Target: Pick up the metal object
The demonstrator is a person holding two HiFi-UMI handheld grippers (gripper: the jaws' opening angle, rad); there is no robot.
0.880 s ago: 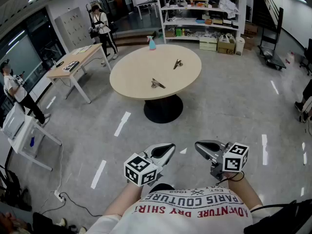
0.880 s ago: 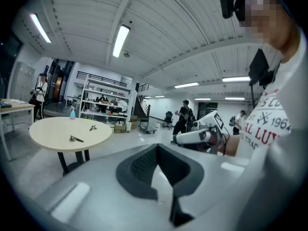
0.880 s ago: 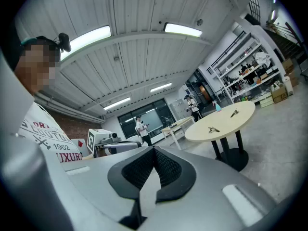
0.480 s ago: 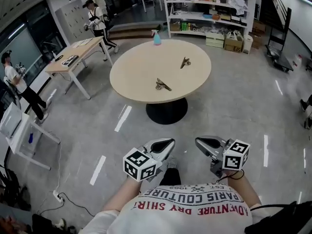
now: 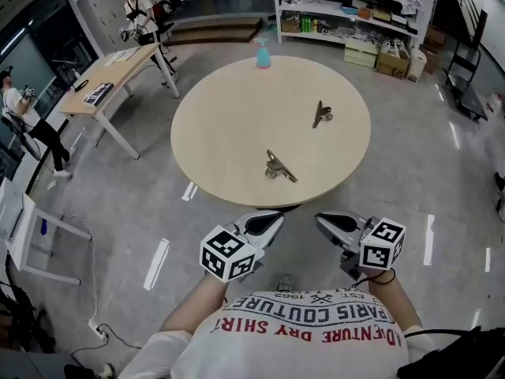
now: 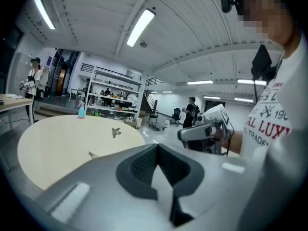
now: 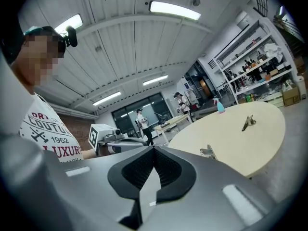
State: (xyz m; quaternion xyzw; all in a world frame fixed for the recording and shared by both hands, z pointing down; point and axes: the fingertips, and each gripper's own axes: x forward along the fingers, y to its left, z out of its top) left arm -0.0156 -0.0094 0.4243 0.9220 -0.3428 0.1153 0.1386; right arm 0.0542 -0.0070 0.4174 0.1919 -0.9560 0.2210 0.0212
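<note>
- Left gripper [image 5: 271, 219]: its jaws are pressed together with nothing between them. It is held low in front of the person's body, at the near rim of the round beige worktop [image 5: 229, 117].
- Right gripper [image 5: 325, 223]: its jaws are likewise closed on nothing. It is level with the left gripper and just beside it, the two tips pointing towards each other.
- Silver metal clip [image 5: 279, 166]: it lies on the worktop close to the near rim, ahead of the two grippers and between their lines, touched by neither.
- Second metal clip [image 5: 322, 114]: it lies further back on the worktop and to the right, well apart from the first.
- Blue spray bottle [image 5: 263, 54]: it stands upright at the far rim of the worktop.
- Surroundings: a white shelf rack [image 5: 355, 10] loaded with boxes stands beyond the worktop. A rectangular wooden desk [image 5: 110, 77] stands to the left, with a person in dark clothing [image 5: 136, 10] near its far end.
</note>
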